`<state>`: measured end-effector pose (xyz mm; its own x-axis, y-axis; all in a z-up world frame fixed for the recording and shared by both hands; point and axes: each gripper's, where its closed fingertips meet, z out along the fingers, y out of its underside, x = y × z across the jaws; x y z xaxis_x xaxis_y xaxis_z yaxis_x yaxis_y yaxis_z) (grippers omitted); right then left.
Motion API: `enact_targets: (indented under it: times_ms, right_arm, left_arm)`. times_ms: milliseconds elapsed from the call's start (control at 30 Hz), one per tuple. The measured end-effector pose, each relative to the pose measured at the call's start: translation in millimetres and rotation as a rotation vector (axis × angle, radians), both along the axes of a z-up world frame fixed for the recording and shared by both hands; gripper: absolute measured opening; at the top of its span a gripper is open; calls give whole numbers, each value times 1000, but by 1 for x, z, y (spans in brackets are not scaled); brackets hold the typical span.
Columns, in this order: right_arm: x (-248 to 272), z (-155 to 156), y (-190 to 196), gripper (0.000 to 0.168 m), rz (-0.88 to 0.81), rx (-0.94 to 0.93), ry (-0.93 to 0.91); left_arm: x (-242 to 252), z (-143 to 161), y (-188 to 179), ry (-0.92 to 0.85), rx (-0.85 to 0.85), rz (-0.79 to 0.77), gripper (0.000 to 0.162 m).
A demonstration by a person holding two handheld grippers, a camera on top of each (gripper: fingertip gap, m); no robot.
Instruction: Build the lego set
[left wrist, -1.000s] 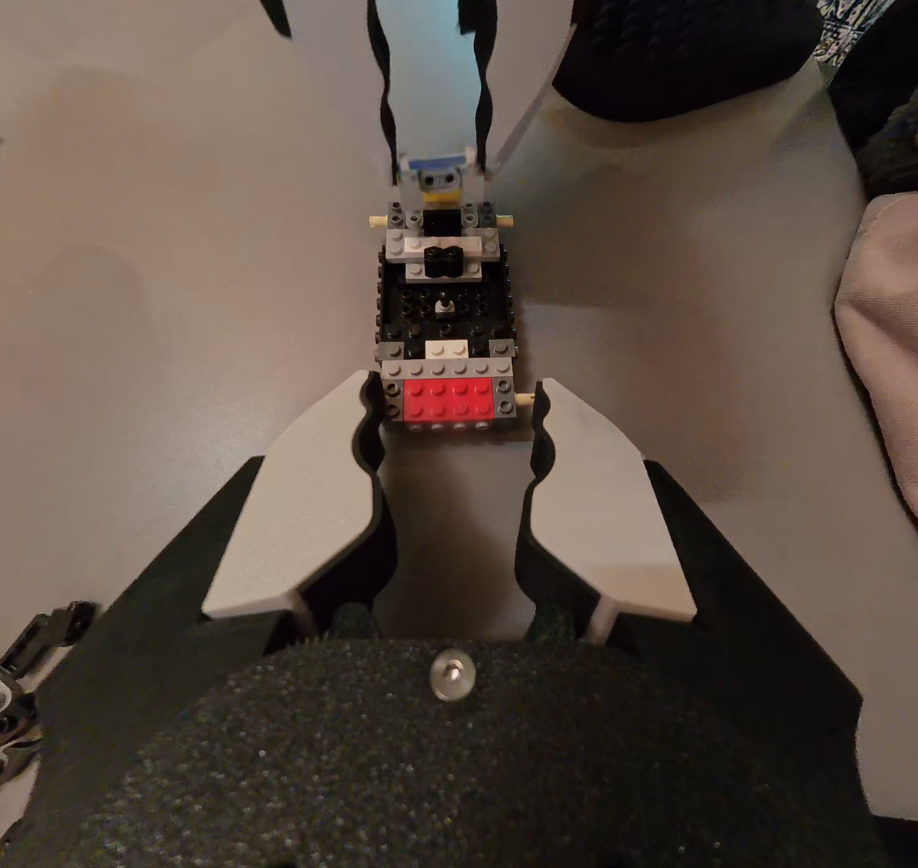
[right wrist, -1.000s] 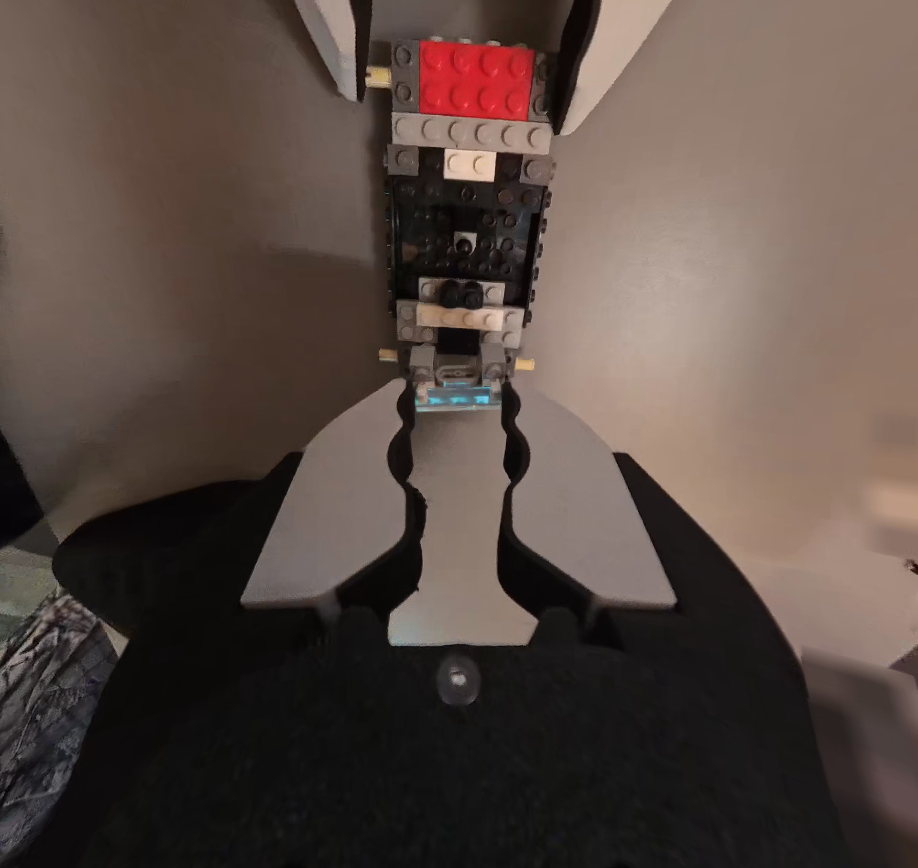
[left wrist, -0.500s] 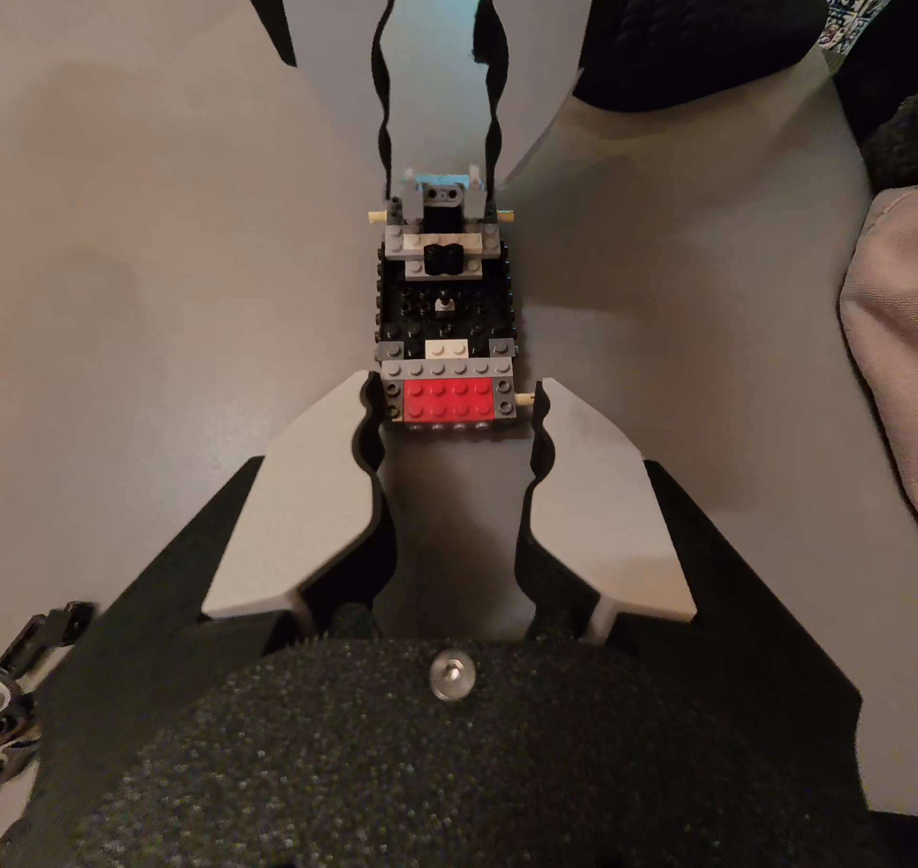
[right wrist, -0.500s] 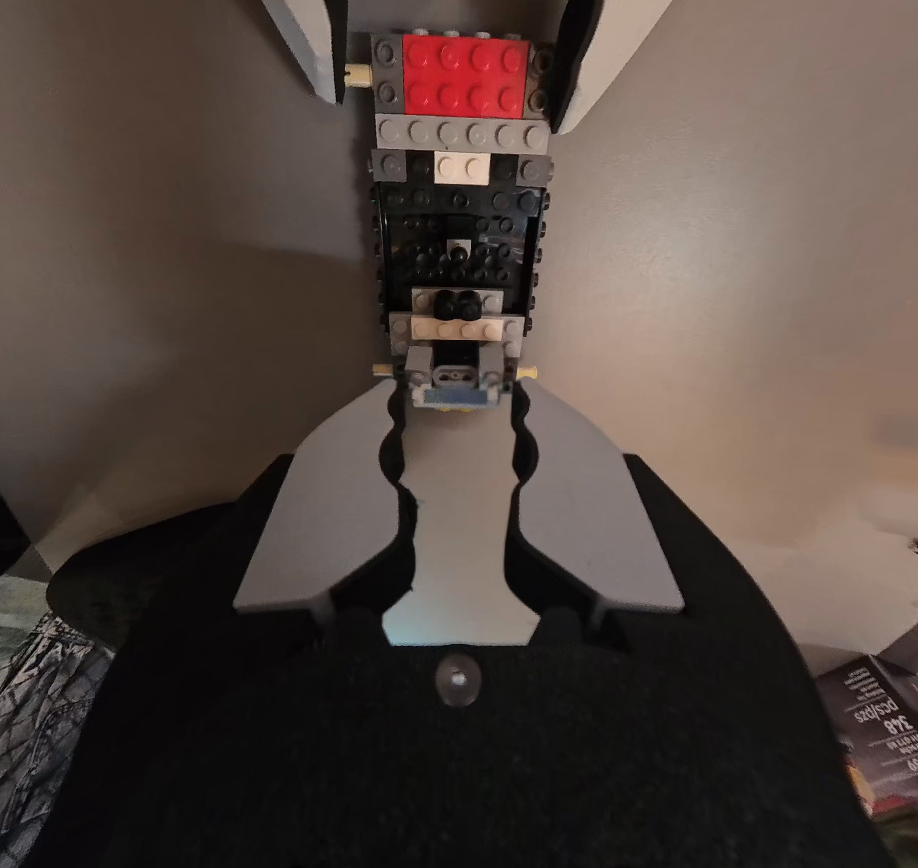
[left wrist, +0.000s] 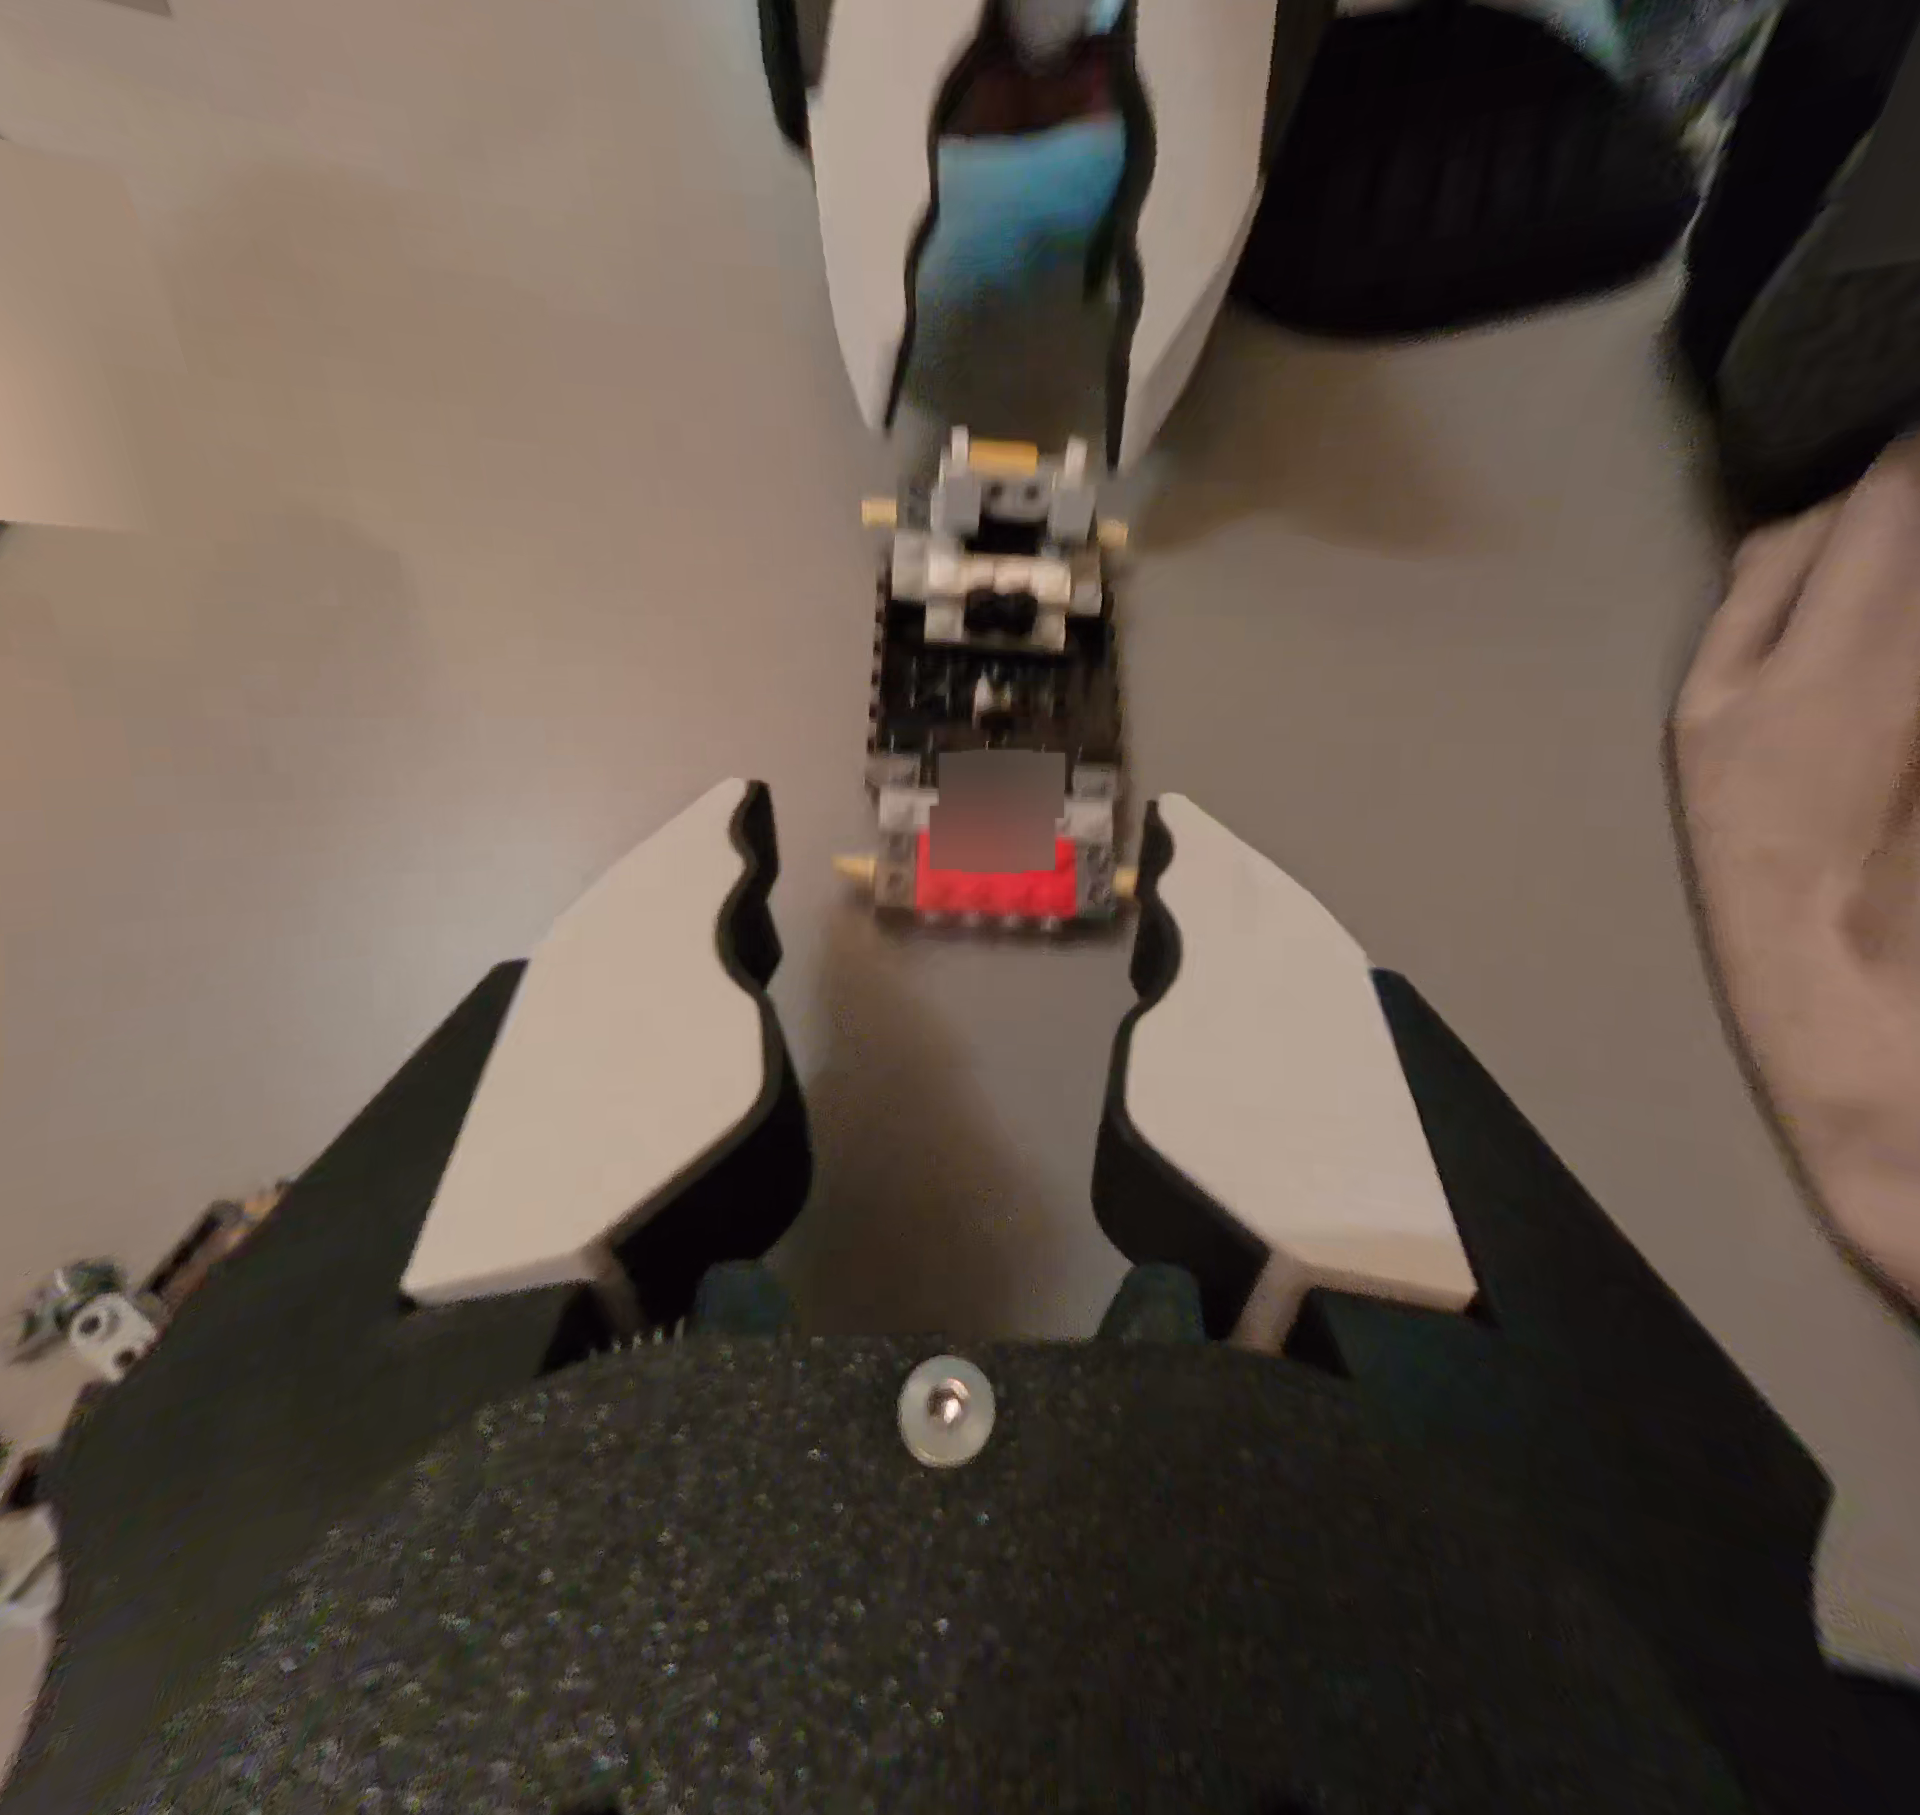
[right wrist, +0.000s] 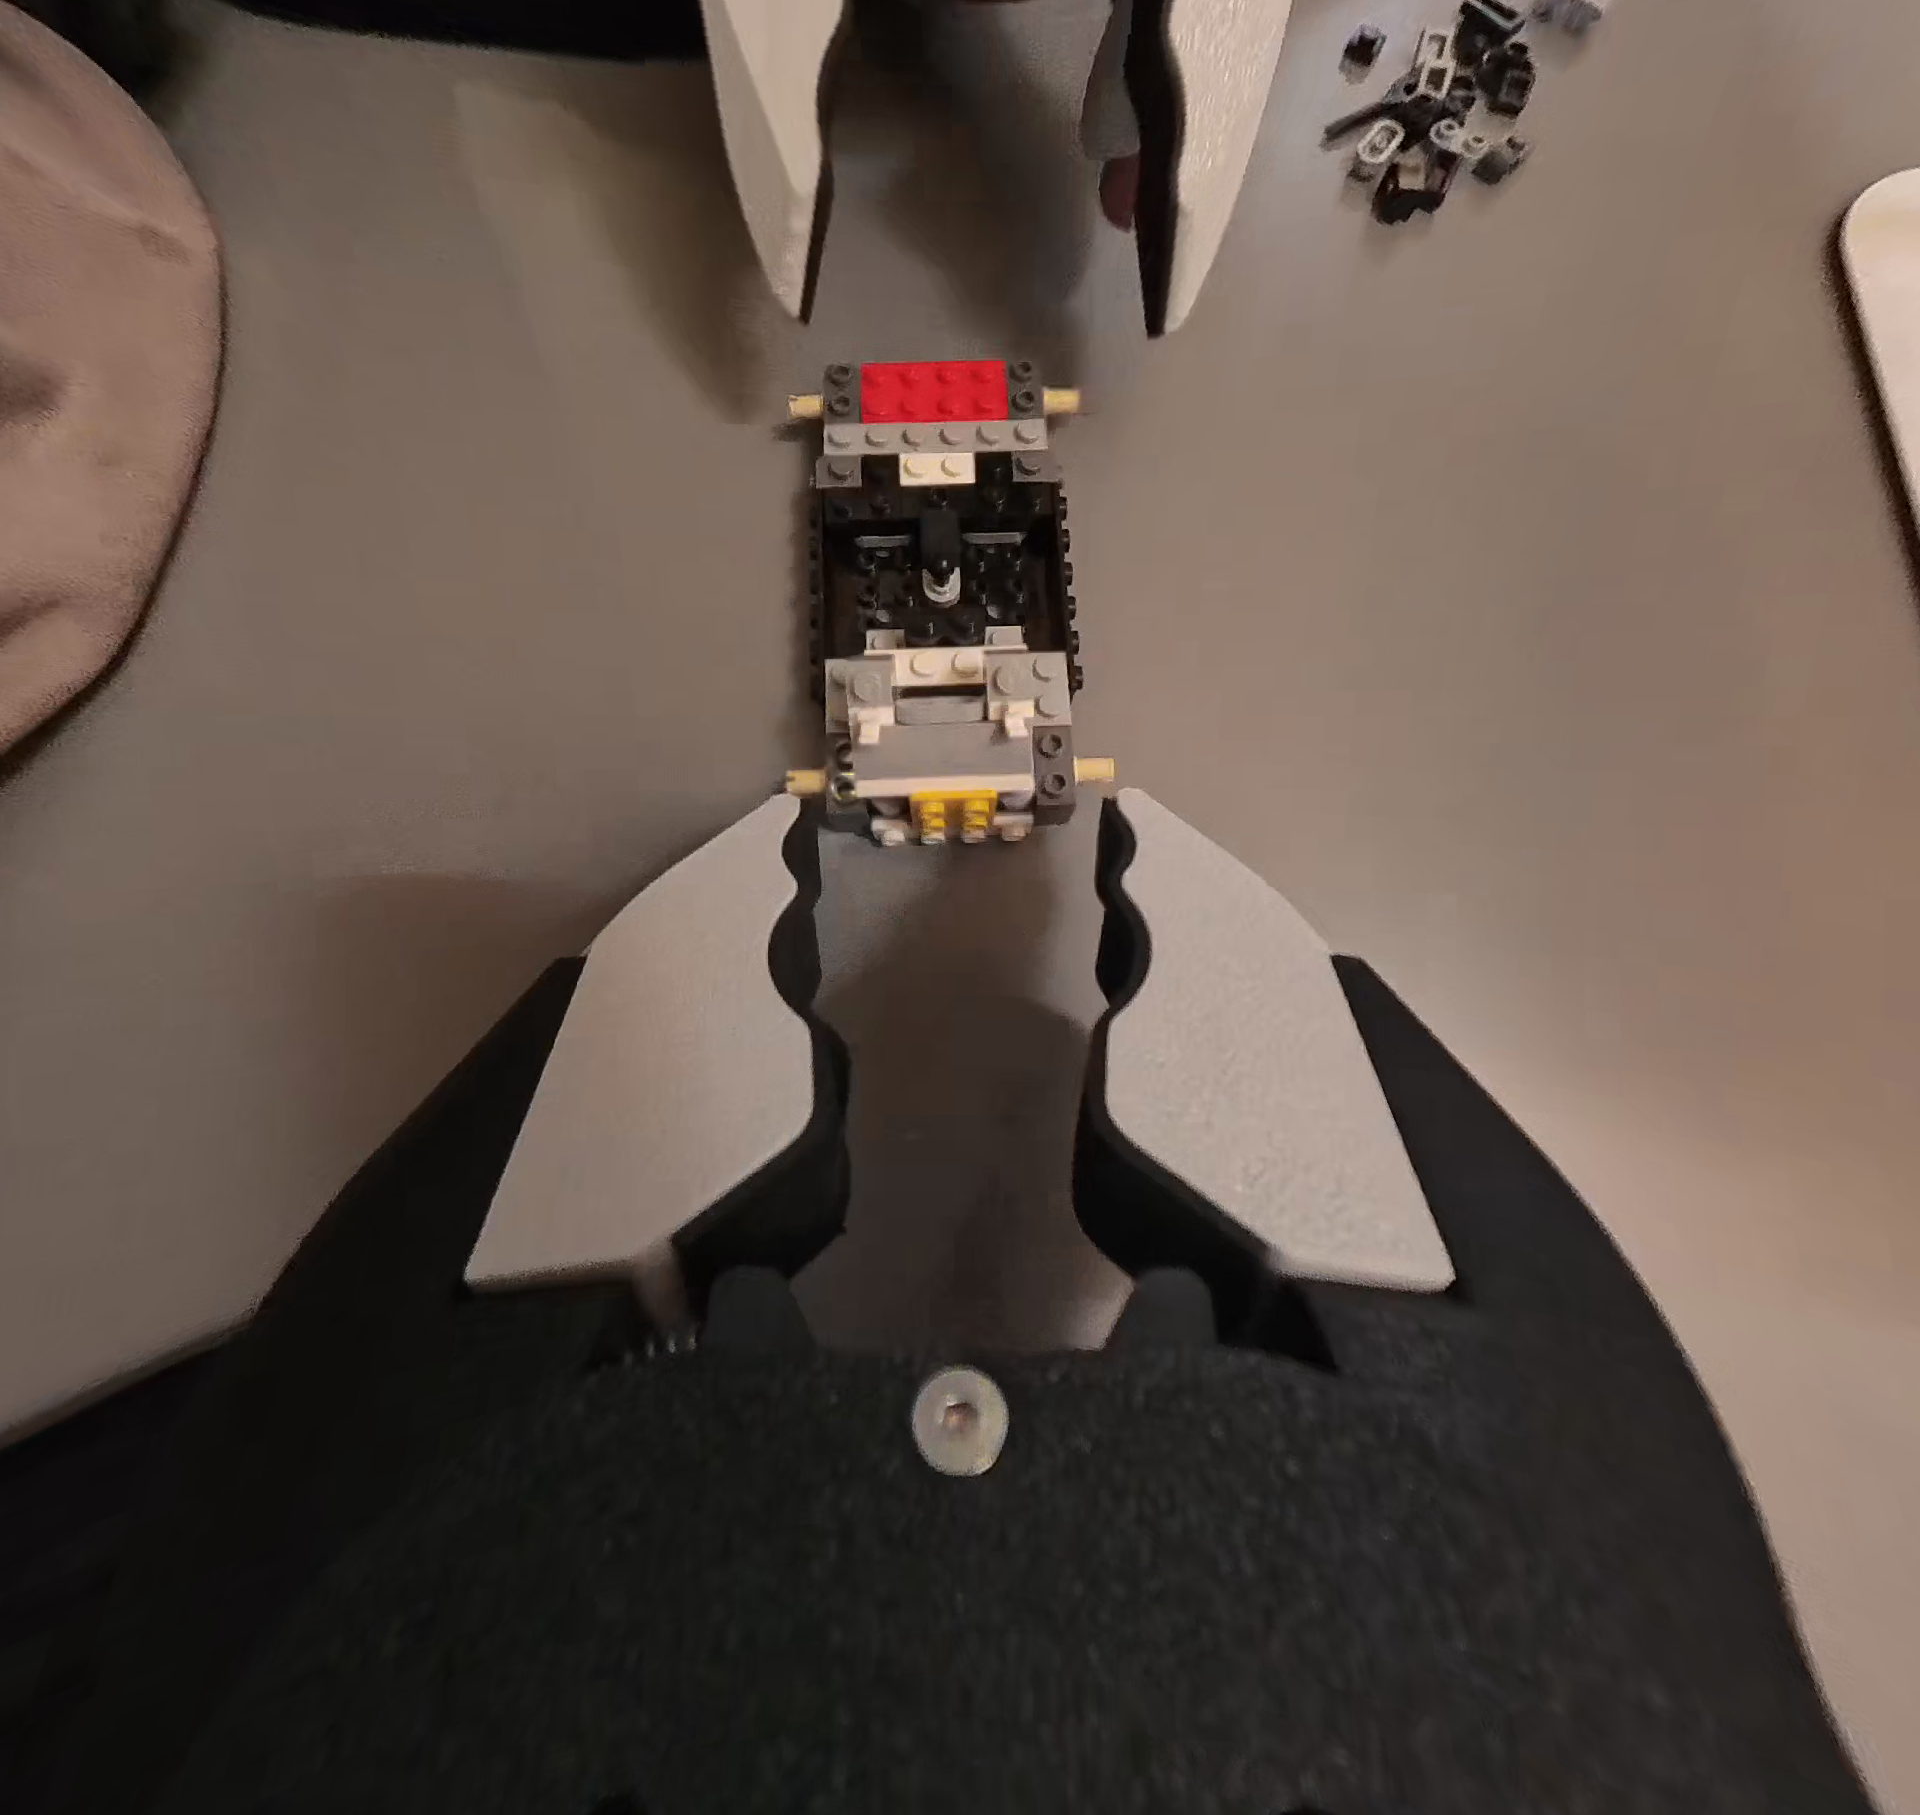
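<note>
A small lego car chassis [right wrist: 940,602] lies on the grey table [right wrist: 416,622]. It is black in the middle, with a red brick at one end, a grey hood and yellow studs at the other, and tan axle pins sticking out. My right gripper [right wrist: 951,809] is open, its tips flanking the yellow end without clamping it. My left gripper [left wrist: 951,830] is open around the red end of the chassis [left wrist: 992,685], with a gap on the left side. Each gripper also shows across the model in the other view, the left [right wrist: 982,311] and the right [left wrist: 1003,415].
A pile of loose small black, grey and white pieces [right wrist: 1444,92] lies at the far right of the right wrist view, and shows at the lower left [left wrist: 94,1329] of the left wrist view. A pinkish cloth [right wrist: 83,363] and a black textured object [left wrist: 1455,176] lie beside the model. A white object's edge [right wrist: 1886,311] is at the right. The gap from one gripper's tips to the other's is roughly 10 centimeters.
My right gripper has opened wider off the model's front end and tilted to look down on it. My left gripper has drawn back a little. The model now lies free between them.
</note>
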<state>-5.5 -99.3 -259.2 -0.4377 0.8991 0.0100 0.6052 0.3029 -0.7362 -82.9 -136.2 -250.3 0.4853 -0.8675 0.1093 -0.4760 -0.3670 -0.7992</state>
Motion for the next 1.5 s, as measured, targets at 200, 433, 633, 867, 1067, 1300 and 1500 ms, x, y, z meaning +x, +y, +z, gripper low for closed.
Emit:
enact_targets:
  times_ms: [200, 433, 633, 867, 1067, 1300, 1500]
  right_arm:
    - [-5, -1, -7, 51, 97, -8, 70]
    - [-6, 0, -7, 33, 156, 10, 77]
    - [-9, -2, -5, 37, 155, 27, 41]
    - [-11, -3, -7, 33, 153, 13, 46]
    - [-7, 4, -5, 33, 148, 24, 27]
    - [-5, -1, -5, 33, 159, 25, -10]
    - [-4, -3, -5, 33, 174, 41, -43]
  left_arm:
    - [50, 16, 18, 48, 18, -21, 56]
    - [69, 0, 28, 160, -4, -58, 40]
    - [67, -2, 27, 158, 3, -52, 33]
    - [64, -7, 26, 129, 9, -44, 32]
    - [68, -4, 29, 114, 23, -33, 32]
    - [69, -9, 31, 154, 9, -45, 33]
    - [68, -16, 32, 205, 7, -52, 35]
